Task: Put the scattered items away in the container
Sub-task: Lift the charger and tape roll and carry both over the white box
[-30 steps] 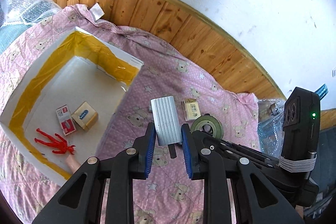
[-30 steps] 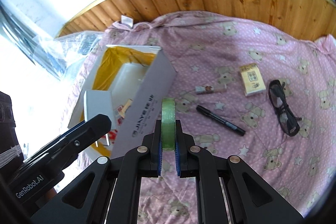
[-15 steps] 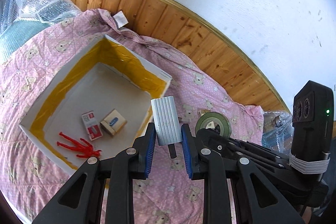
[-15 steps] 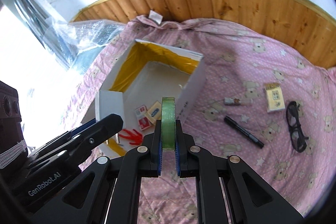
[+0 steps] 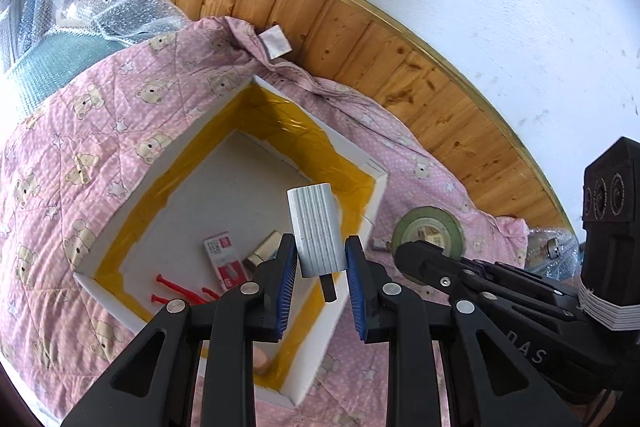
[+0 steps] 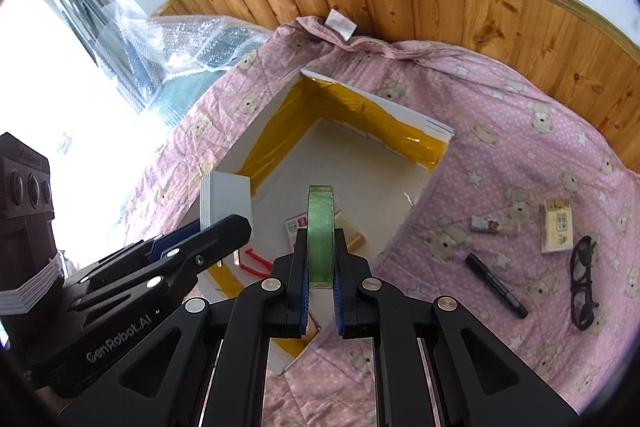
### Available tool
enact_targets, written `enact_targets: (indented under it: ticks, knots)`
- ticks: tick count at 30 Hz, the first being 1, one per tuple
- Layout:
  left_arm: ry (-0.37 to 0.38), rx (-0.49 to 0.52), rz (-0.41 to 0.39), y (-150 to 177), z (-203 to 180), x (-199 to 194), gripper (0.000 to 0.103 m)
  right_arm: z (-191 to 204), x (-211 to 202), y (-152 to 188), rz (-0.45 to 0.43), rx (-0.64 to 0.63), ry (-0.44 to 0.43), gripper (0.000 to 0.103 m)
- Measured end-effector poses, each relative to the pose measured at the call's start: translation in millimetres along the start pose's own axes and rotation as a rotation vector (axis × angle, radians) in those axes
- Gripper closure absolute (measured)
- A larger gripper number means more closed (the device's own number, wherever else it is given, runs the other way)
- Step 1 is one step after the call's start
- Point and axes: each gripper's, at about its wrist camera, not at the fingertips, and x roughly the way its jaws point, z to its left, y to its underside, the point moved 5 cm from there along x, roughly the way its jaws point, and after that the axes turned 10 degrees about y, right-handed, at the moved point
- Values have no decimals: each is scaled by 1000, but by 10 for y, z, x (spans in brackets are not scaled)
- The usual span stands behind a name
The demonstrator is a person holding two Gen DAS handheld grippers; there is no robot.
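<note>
left gripper [image 5: 320, 267] pinching a ribbed grey plastic block [image 5: 318, 227]; right gripper [image 6: 320, 267] clamping a green tape roll [image 6: 320, 231]; both above the yellow-lined white cardboard box [image 6: 404, 119]

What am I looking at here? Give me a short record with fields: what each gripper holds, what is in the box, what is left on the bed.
left gripper: shut on a ribbed grey block, over the box
right gripper: shut on a green tape roll, held on edge over the box
box: white, yellow-lined, open on the pink quilt
in the box: red plastic figure, red-and-white packet, small tan carton
left on the quilt: black marker, glasses, yellowish card box, small tube
</note>
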Motion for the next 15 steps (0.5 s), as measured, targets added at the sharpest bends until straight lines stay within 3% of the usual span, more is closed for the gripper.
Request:
enact_targets:
  ticks: [15]
  knots:
    - [-37, -24, 51, -273, 424, 445, 77, 80, 563, -255, 77, -21, -10, 93]
